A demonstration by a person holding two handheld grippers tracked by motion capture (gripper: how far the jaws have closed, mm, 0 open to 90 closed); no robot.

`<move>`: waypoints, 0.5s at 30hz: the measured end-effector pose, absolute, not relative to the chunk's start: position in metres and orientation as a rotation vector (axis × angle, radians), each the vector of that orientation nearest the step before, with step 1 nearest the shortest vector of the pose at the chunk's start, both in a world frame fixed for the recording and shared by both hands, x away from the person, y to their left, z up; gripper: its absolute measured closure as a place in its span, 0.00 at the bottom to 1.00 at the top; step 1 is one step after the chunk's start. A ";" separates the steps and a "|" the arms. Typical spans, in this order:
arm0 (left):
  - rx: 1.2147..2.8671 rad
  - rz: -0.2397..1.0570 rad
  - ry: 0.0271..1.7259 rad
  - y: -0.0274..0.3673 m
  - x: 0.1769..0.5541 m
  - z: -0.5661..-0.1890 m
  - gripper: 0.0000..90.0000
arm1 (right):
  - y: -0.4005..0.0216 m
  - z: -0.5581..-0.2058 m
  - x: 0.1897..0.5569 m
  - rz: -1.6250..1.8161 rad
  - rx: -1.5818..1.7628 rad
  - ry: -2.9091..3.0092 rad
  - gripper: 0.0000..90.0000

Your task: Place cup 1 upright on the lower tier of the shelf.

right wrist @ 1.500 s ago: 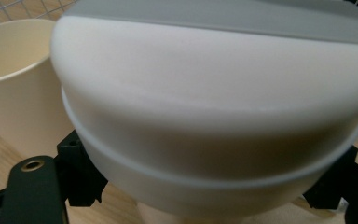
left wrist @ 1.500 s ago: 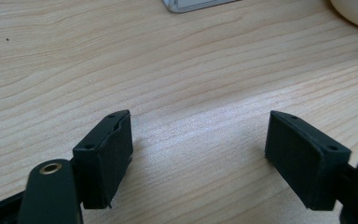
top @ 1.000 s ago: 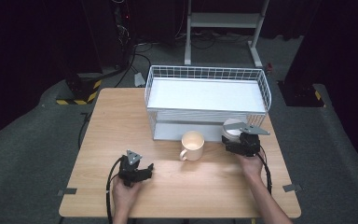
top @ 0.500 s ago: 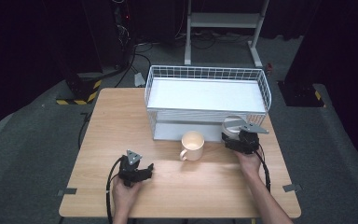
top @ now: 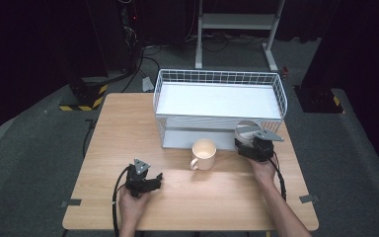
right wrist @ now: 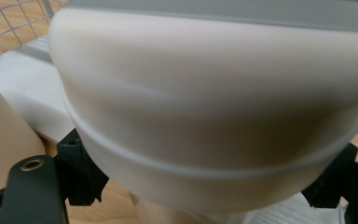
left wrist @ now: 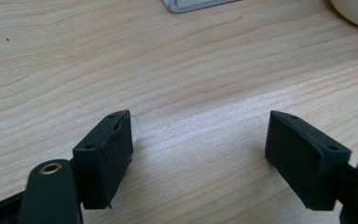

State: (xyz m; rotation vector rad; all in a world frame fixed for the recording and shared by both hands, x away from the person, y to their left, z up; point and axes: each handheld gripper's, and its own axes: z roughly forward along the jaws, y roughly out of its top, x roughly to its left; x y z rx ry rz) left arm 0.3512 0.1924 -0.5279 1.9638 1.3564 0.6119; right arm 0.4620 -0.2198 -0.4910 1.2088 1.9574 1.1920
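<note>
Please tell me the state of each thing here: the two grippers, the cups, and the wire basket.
Left gripper: open, nothing between its jaws, low over the table.
Right gripper: shut on the white cup.
White cup: held at the basket's front right corner.
Cream mug: upright on the table, appears empty.
Wire basket: upright, holds a white tray.

In the high view the counter (top: 128,128) is evenly lit from above while the floor and surroundings fall into deep dark. A soft sheen crosses the wood grain between the fingers (left wrist: 106,154) in the left gripper view, which is sharp. The right gripper view is blurred: the white bowl (right wrist: 214,107) sits too close, with shade beneath it.
</note>
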 end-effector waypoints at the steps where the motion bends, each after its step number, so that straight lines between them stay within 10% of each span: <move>1: 1.963 0.612 1.356 0.192 0.351 -0.528 0.26 | -0.221 -0.492 0.463 1.203 1.204 1.955 0.21; 15: 1.958 0.613 1.358 0.192 0.351 -0.528 0.26 | -0.220 -0.489 0.470 1.184 1.218 1.978 0.20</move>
